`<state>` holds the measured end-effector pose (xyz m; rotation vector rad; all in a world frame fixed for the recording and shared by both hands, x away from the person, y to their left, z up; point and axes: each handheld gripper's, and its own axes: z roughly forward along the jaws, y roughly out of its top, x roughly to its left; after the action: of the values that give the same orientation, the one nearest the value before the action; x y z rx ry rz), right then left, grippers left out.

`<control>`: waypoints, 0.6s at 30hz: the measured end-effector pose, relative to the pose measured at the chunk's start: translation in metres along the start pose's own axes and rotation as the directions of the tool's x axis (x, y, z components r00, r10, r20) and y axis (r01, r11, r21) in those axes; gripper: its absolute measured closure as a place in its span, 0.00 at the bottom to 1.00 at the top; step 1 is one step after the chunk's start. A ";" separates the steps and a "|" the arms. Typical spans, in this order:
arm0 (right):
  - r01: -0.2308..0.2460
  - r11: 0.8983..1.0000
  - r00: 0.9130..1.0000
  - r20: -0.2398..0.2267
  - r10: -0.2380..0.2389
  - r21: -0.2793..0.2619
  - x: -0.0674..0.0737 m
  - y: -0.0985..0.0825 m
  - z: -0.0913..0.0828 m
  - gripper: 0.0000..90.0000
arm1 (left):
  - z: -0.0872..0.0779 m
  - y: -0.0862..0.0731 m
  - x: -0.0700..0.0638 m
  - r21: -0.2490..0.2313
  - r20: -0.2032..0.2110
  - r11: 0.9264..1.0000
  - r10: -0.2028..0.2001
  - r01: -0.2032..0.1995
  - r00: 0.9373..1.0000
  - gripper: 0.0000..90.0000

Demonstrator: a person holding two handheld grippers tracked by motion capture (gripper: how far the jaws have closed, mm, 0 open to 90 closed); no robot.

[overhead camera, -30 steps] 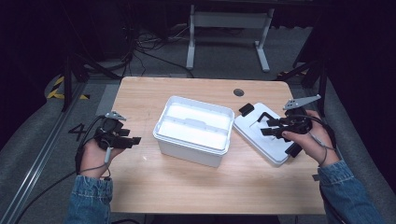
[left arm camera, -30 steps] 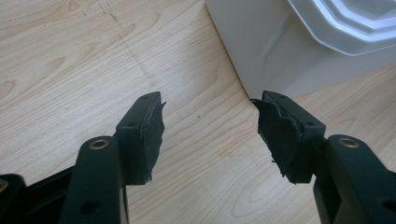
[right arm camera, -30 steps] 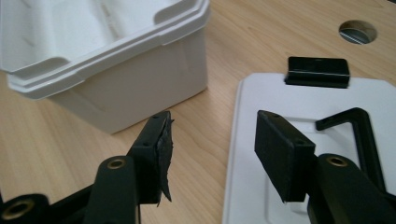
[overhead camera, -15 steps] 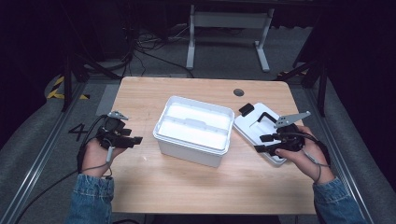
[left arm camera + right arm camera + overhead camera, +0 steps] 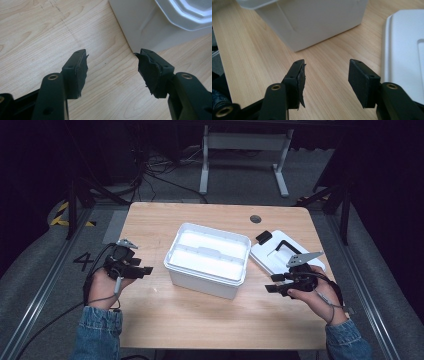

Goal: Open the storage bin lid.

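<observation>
A white plastic box (image 5: 209, 259) without its lid stands in the middle of the wooden table (image 5: 190, 320). Its white lid (image 5: 280, 255), with black clips and a black handle, lies flat to the right of it. My left gripper (image 5: 145, 269) hovers left of the box, jaws open and empty, pointing at the box wall (image 5: 140, 27). My right gripper (image 5: 272, 285) is held near the lid's front edge, open, with bare table between its pads; the box corner (image 5: 312, 22) and the lid (image 5: 404, 50) lie ahead of it.
A dark round grommet (image 5: 255, 218) sits in the table's far edge. Beyond the table a grey metal stand (image 5: 245, 150) and cables lie on the floor. Grey padded rails run along both sides.
My right gripper has moved off the lid, down and toward the table's near edge. The left gripper has stayed in place.
</observation>
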<state>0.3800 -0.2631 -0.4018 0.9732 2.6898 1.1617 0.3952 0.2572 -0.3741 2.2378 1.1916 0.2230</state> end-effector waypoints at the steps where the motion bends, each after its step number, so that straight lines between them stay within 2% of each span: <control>1: 0.002 1.000 1.000 0.003 -0.002 0.005 0.001 0.000 0.002 0.53 | 0.000 0.000 0.000 -0.001 -0.001 1.000 0.000 0.000 1.000 0.46; 7: 0.015 0.998 1.000 0.003 -0.015 0.064 0.003 -0.007 0.018 0.53 | 0.001 0.000 0.001 0.000 -0.004 1.000 0.006 -0.006 1.000 0.46; 8: 0.015 0.997 1.000 0.001 -0.015 0.070 0.004 -0.008 0.020 0.53 | 0.001 0.000 0.000 0.004 0.002 1.000 -0.004 0.004 1.000 0.46; 15: 0.032 0.993 0.999 -0.013 -0.030 0.112 0.006 -0.019 0.041 0.53 | 0.002 0.001 0.002 0.001 0.004 1.000 -0.001 0.001 1.000 0.46; 18: 0.039 0.993 0.999 -0.009 -0.038 0.114 0.007 -0.022 0.045 0.53 | 0.003 0.002 0.001 0.001 0.004 1.000 0.001 -0.001 1.000 0.46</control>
<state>0.3759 -0.2420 -0.4477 0.9283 2.7945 1.0166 0.3982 0.2559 -0.3758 2.2393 1.1885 0.2182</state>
